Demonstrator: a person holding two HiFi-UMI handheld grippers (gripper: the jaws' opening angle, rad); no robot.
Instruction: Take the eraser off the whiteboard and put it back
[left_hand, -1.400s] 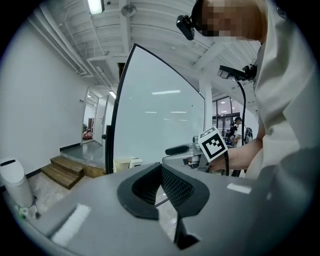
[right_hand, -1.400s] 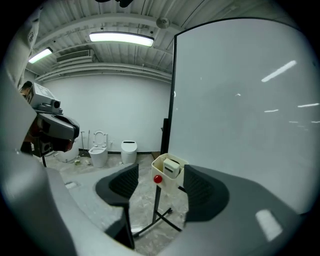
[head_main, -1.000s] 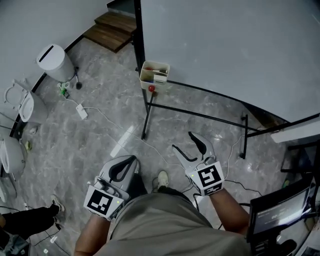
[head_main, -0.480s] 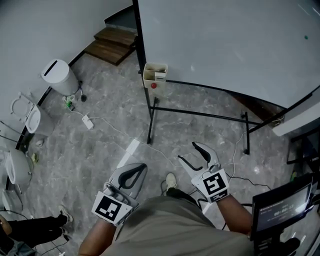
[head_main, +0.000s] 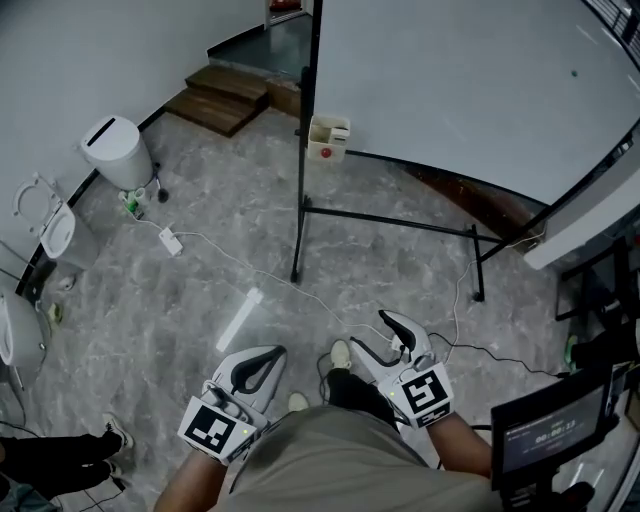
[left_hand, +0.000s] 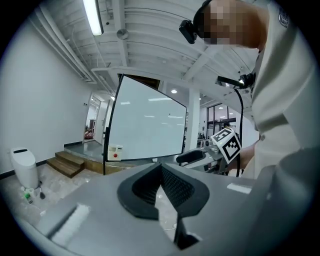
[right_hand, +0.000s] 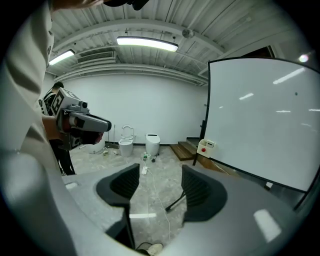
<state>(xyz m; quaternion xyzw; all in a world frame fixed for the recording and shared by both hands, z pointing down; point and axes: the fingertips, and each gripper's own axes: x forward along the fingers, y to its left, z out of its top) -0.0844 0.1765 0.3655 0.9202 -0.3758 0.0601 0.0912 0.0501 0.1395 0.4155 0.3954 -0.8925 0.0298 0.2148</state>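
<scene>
No legible text, digits on monitor (head_main: 545, 435) too blurred to read

Quick tally: two grippers, the left gripper (head_main: 262, 360) and the right gripper (head_main: 368, 332). One whiteboard (head_main: 470, 90) ahead of them, with one cream box (head_main: 328, 138) on its frame. Two wooden steps (head_main: 225, 97) further ahead, off to the left. Out past the left gripper I count three white toilets (head_main: 115, 150), as far as I can tell, plus one power strip (head_main: 168, 241). One monitor (head_main: 545, 435) is just right of the right gripper. Two shoes (head_main: 341, 353) sit between the grippers.
</scene>
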